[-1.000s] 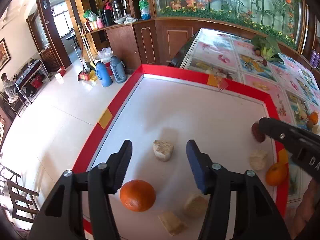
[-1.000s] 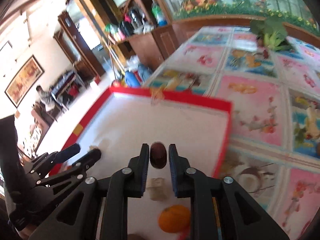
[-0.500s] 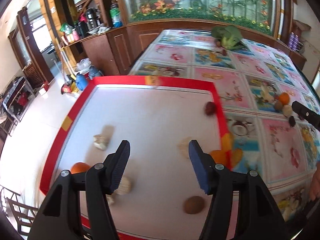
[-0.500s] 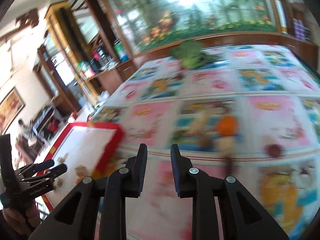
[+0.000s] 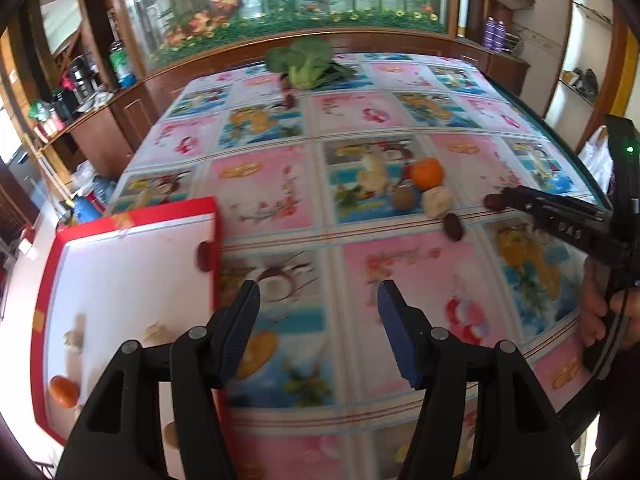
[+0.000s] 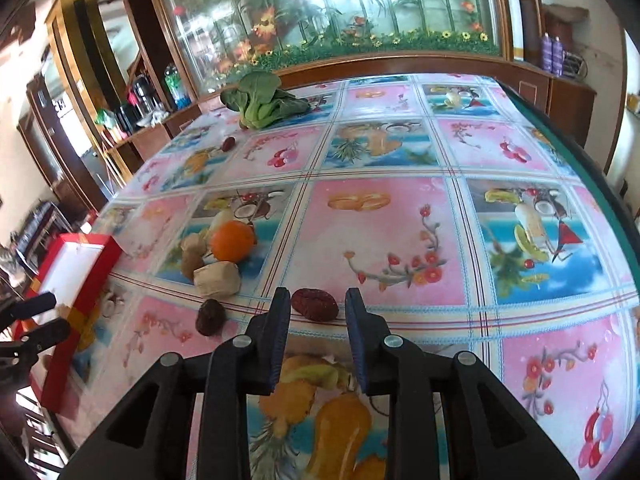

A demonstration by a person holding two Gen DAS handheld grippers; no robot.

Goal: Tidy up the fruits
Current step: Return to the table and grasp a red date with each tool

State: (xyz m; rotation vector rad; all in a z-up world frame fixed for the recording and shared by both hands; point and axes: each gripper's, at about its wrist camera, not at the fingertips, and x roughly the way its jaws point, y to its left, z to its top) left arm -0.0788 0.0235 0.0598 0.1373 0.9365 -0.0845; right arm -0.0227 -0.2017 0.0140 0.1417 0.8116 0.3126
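Note:
My right gripper (image 6: 318,314) is open, its tips either side of a red date (image 6: 314,304) that lies on the tablecloth; this date also shows in the left wrist view (image 5: 493,201). A second date (image 6: 210,317), a pale lump (image 6: 218,279), a kiwi (image 6: 191,263) and an orange (image 6: 233,241) lie to its left. My left gripper (image 5: 318,320) is open and empty above the cloth, right of the red-rimmed white tray (image 5: 132,216). The tray holds a date (image 5: 205,256), an orange (image 5: 64,390) and pale pieces.
A leafy green vegetable (image 6: 262,102) and another date (image 6: 228,144) lie at the table's far side. The table's right edge (image 6: 592,168) is dark green. A wooden cabinet with bottles (image 5: 80,84) stands beyond the table on the left.
My right gripper let go of a date on the tray, swung right and opened around another date on the cloth. My left gripper swung right, off the tray.

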